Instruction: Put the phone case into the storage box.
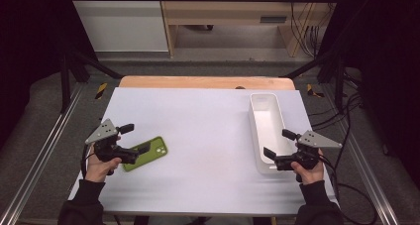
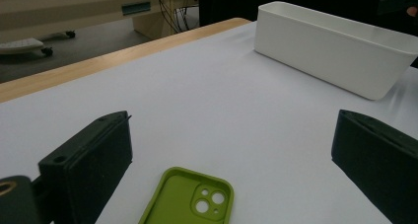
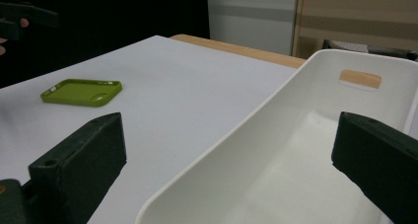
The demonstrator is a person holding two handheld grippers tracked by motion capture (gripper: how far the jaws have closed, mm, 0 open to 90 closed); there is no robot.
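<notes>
A green phone case [image 1: 148, 153] lies face-down-open on the white table sheet [image 1: 198, 131] at the left, camera cutout toward the far right. My left gripper [image 1: 136, 138] hovers open just over its near-left end; in the left gripper view the case [image 2: 190, 199] sits low between the spread jaws of that gripper [image 2: 234, 135]. A long white bin [image 1: 267, 131] stands empty at the right. My right gripper [image 1: 278, 143] is open at the bin's near end, and in the right gripper view the bin's rim [image 3: 236, 130] runs between the jaws of this gripper [image 3: 229, 135].
The wooden table edge [image 1: 205, 82] runs along the far side. Black frame posts stand at both sides, with cables on the floor at right. In the right gripper view the case [image 3: 81, 92] lies far left, below the other hand's gripper [image 3: 24, 14].
</notes>
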